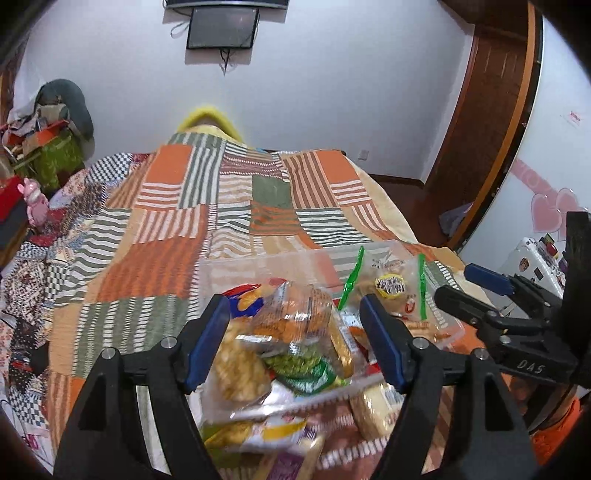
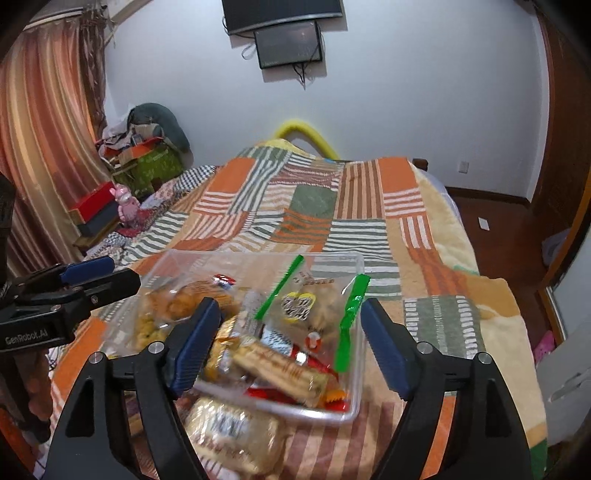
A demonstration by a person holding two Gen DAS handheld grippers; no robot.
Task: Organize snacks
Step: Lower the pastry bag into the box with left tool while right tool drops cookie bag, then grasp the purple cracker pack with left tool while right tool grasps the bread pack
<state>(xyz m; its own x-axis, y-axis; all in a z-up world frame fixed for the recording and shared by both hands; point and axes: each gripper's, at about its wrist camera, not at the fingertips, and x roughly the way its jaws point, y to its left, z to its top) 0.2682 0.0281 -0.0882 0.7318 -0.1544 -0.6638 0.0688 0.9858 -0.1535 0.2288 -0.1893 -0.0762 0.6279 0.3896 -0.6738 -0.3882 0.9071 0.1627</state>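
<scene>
A clear plastic bin (image 1: pixel 280 258) (image 2: pixel 356 266) sits on the bed, filled with several snack packets. A zip bag with green strips (image 1: pixel 391 288) (image 2: pixel 306 306) lies in it. A green pea packet (image 1: pixel 303 369) and a wafer bar (image 2: pixel 280 369) are inside too. Loose packets lie on the blanket in front of the bin: a pale cracker pack (image 1: pixel 376 406) (image 2: pixel 232 432) and a yellow-striped packet (image 1: pixel 258 435). My left gripper (image 1: pixel 295 339) is open above the bin's left side. My right gripper (image 2: pixel 288 343) is open above its right side. Both are empty.
The bed has a striped patchwork blanket (image 1: pixel 229 206) (image 2: pixel 314 206). Boxes, a pink toy (image 2: pixel 127 206) and clutter stand at the far left by the curtain. A wooden floor and door lie to the right. A screen (image 1: pixel 221 26) hangs on the far wall.
</scene>
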